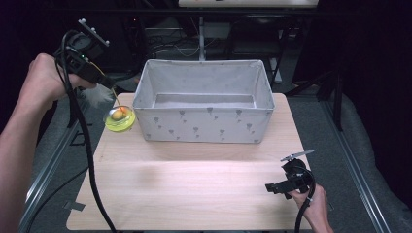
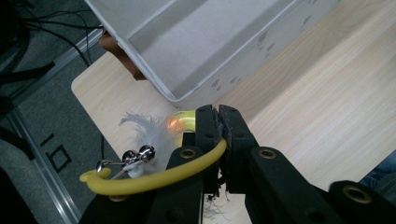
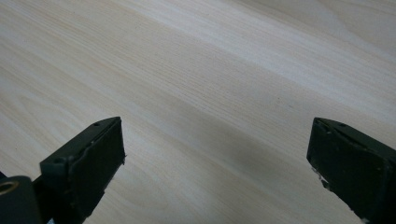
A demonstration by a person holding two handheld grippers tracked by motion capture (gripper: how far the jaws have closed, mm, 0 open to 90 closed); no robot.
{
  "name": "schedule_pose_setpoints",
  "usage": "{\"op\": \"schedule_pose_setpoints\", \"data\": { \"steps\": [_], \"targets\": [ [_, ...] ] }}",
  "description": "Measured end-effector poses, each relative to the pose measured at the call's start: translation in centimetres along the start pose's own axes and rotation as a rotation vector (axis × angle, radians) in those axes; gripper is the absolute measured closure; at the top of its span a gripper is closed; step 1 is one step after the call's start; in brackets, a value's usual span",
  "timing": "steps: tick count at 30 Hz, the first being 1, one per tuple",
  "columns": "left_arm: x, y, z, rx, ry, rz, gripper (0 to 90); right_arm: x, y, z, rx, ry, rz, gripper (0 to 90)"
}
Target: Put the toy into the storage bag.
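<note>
Left gripper view: left gripper (image 2: 218, 122) clenches the yellow wand (image 2: 154, 176) of a feather toy (image 2: 144, 135); beyond it, the fabric bin (image 2: 201, 42). Next, likely, carry over its rim. Right gripper (image 3: 215, 172) is released.

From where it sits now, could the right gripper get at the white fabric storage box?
Probably yes. The right gripper rests open near the front edge of the wooden table, and only bare tabletop lies between it and the white fabric storage box.

In the left gripper view, a brown thing (image 2: 122, 56) beyond the fabric box (image 2: 219, 56) is mostly hidden by its corner, and the box runs off the top edge.
</note>
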State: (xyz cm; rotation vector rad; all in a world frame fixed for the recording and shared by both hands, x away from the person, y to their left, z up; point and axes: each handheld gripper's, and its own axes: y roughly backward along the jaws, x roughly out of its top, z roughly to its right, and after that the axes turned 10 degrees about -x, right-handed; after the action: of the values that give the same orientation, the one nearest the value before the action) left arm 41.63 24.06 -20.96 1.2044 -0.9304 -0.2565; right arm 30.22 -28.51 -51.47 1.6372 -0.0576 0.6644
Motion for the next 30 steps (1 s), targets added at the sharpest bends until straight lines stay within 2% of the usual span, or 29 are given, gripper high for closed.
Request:
{"op": "schedule_pose_setpoints", "data": {
  "steps": [18,30],
  "targets": [
    [3.2,1.9,1.1,0.031,-0.043,0.036,87.2,0.0,0.0,0.0,0.0,0.001,-0.003,3.9],
    [5.1,1.9,0.8,0.038,-0.043,0.042,87.2,0.0,-0.1,0.0,0.001,0.005,-0.004,3.9]
  ]
}}
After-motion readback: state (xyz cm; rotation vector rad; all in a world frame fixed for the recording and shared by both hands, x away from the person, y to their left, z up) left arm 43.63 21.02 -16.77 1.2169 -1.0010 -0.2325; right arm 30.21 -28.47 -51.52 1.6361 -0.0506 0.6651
